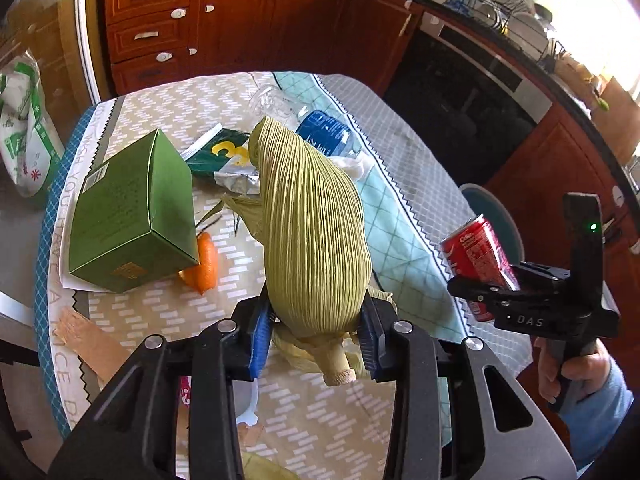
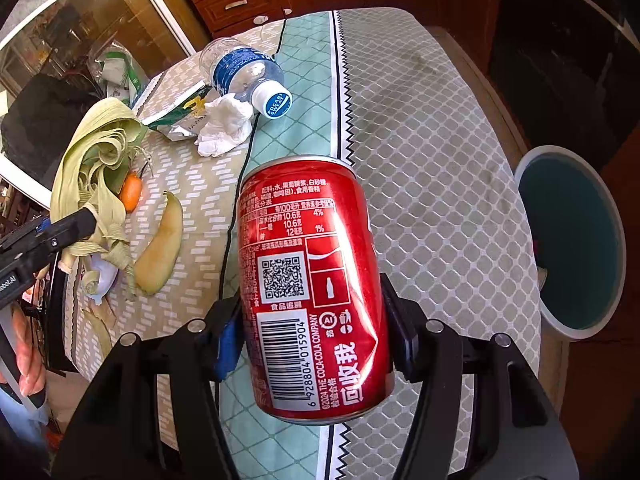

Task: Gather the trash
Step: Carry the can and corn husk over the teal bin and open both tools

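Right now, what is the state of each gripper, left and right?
Left gripper: closed on the corn husk, held above the table.
Right gripper: closed on the red cola can.

A pale green corn husk point(image 1: 316, 224) is held clear of the table, stalk end nearest. A dented red cola can point(image 2: 316, 284) is also held aloft. On the table lie a plastic bottle point(image 2: 244, 74), crumpled tissue point(image 2: 224, 124), snack wrapper point(image 1: 224, 160), green box point(image 1: 128, 212) and orange peel point(image 1: 206, 264).
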Motion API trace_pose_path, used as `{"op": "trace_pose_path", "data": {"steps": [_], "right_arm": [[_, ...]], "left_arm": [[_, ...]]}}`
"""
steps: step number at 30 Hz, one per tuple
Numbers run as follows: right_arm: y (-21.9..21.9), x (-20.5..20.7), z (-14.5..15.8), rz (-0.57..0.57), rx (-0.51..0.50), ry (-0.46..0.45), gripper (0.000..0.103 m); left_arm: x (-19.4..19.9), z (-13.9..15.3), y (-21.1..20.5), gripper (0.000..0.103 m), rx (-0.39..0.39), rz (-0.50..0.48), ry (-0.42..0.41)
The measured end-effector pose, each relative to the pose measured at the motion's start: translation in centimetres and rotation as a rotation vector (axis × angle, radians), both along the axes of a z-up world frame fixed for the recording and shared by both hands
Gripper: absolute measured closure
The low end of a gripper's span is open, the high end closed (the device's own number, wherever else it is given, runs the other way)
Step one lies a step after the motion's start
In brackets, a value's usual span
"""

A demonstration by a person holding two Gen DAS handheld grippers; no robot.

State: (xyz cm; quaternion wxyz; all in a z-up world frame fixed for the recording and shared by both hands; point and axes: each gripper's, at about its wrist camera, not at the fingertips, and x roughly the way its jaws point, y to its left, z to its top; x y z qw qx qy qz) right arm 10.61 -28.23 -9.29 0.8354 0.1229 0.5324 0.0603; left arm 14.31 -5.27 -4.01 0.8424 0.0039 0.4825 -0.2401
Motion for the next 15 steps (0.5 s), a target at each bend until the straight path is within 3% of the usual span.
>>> {"op": "trace_pose_path", "data": {"steps": [6,12,15], "right_arm": [[-1.5,-1.5,1.6,-0.028,0.030,-0.049,0.046],[-3.2,-2.7,2.8,-0.060,0.046,-0.085,0.047],[-4.1,-3.4,3.1,-0.077,0.040,-0.100,0.046]], "left_arm": [[-0.2,3.7,0.4,0.066,-0.020,0.007,-0.062],[0.0,6.1,-0.2,0.066,-0.105,-0.011,-0.050],[-0.2,6.7,-1.9,0.066,-0.079,-0.031,-0.080]]}}
